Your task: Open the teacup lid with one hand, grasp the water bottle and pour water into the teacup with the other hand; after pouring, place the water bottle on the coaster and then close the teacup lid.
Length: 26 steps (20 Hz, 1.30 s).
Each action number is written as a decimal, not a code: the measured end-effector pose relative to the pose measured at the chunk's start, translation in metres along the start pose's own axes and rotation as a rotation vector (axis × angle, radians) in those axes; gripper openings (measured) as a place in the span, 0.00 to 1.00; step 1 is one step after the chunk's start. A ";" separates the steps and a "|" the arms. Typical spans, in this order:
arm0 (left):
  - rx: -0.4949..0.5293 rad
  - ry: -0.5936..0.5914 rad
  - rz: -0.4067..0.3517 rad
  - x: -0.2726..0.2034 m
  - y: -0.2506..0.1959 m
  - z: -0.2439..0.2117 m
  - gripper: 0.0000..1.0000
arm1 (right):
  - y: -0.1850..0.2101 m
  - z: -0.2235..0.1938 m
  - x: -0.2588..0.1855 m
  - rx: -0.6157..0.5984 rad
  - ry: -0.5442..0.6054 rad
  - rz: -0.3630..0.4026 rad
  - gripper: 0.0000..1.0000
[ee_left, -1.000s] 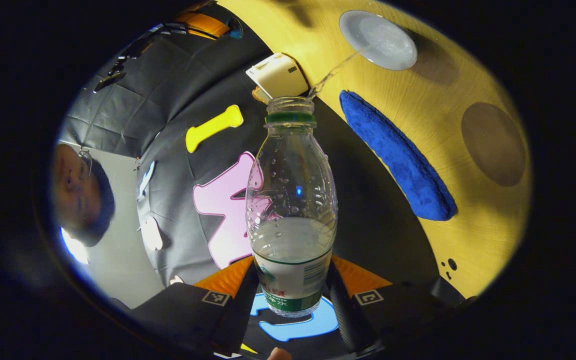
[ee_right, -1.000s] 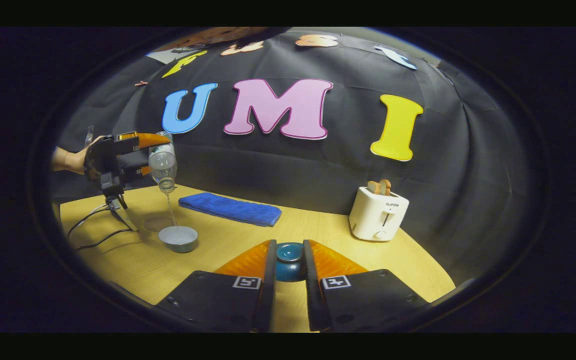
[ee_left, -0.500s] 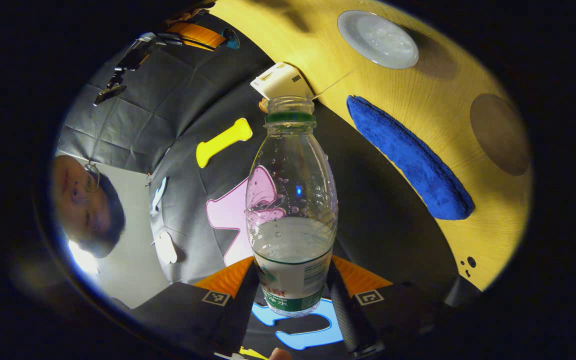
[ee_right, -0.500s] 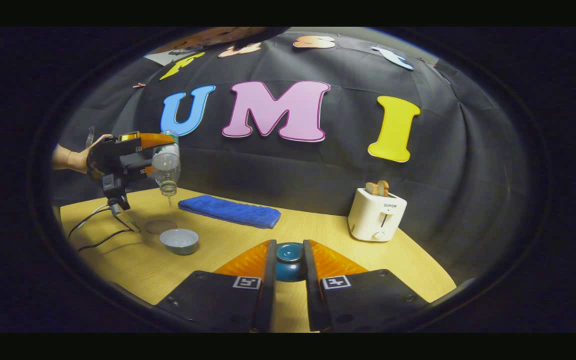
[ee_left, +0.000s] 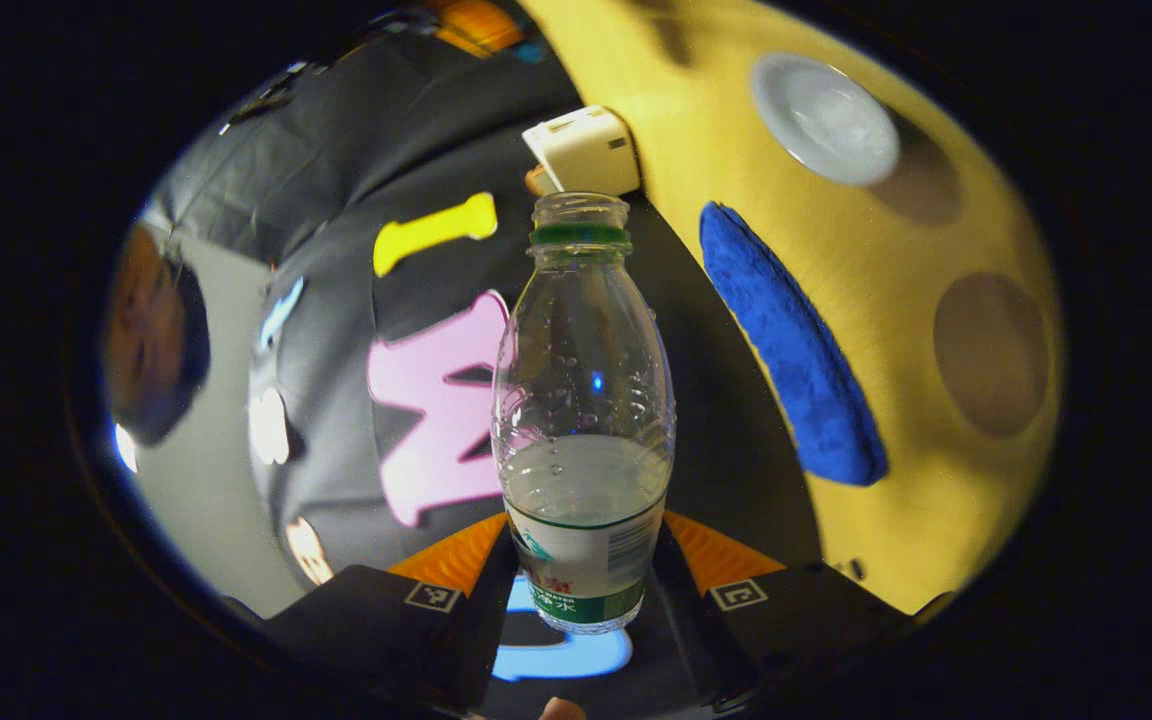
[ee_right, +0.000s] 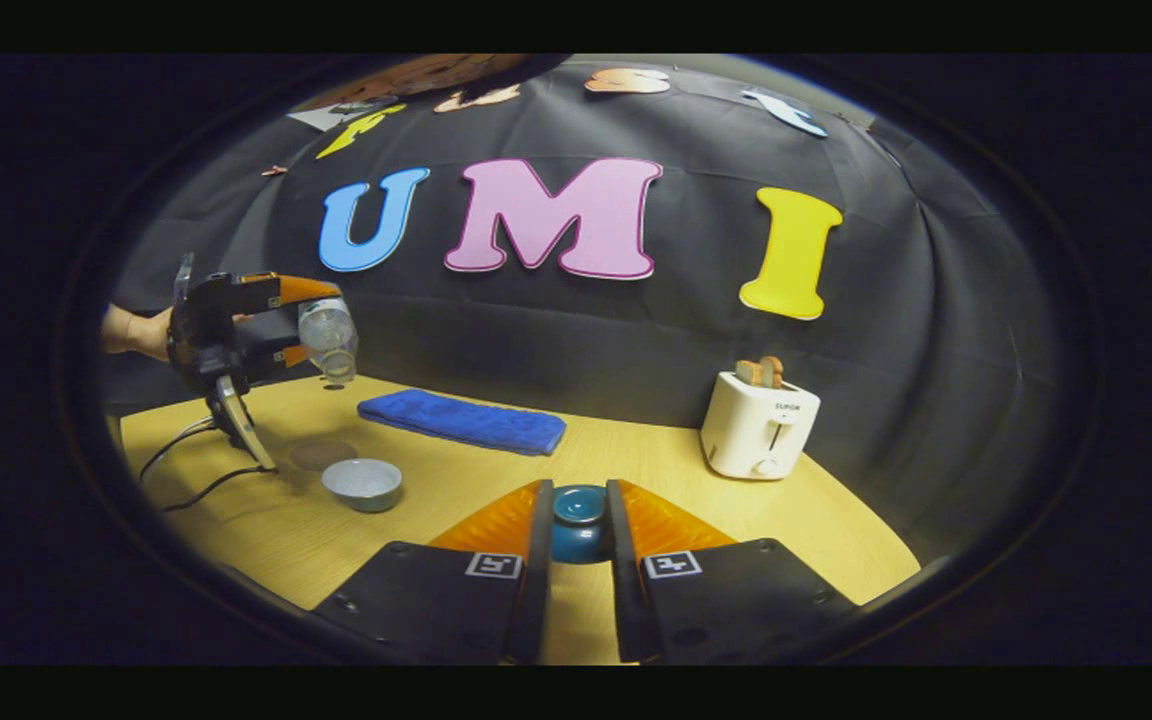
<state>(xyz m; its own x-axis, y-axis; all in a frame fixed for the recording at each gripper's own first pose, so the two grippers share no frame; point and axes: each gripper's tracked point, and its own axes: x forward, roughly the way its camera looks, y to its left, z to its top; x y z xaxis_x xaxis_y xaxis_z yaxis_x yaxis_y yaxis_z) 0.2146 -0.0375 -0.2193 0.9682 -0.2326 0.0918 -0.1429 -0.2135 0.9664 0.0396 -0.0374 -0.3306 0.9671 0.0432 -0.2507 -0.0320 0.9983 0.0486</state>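
Observation:
My left gripper (ee_left: 581, 575) is shut on the lower body of a clear, uncapped water bottle (ee_left: 581, 400), about a third full. In the right gripper view the bottle (ee_right: 328, 338) hangs tilted, mouth downward, above and left of the open grey teacup (ee_right: 363, 483); no stream falls from it. The cup (ee_left: 824, 120) holds water. A round brown coaster (ee_right: 324, 455) lies just behind the cup, also seen as the coaster (ee_left: 991, 355). My right gripper (ee_right: 579, 525) is shut on the teal teacup lid (ee_right: 579, 503), held off to the right of the cup above the table.
A blue folded towel (ee_right: 461, 420) lies along the back of the yellow table (ee_right: 636, 460). A white toaster (ee_right: 758, 430) with toast stands at the right. Black cables (ee_right: 186, 480) trail by the left edge. A hand (ee_right: 131, 330) holds the left gripper.
The water stream into the cup has stopped. The left gripper tipped the bottle back up and drew it a little left, away from over the cup. The right gripper stayed still.

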 end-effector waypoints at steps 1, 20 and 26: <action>-0.105 0.026 -0.025 -0.005 -0.001 -0.004 0.75 | 0.002 -0.001 0.002 0.003 0.001 0.000 0.24; -1.911 0.338 -0.219 -0.033 -0.083 0.003 0.75 | 0.025 -0.004 0.010 0.002 0.026 0.025 0.34; -1.903 0.407 -0.243 -0.032 -0.120 0.008 0.76 | 0.028 -0.003 0.011 0.006 0.028 0.027 0.34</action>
<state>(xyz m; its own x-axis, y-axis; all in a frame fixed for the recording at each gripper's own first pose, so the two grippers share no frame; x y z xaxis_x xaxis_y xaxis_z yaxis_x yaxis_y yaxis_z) 0.1994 -0.0116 -0.3403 0.9516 -0.1053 -0.2889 0.0790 0.9917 -0.1011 0.0490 -0.0091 -0.3347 0.9586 0.0715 -0.2757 -0.0565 0.9965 0.0620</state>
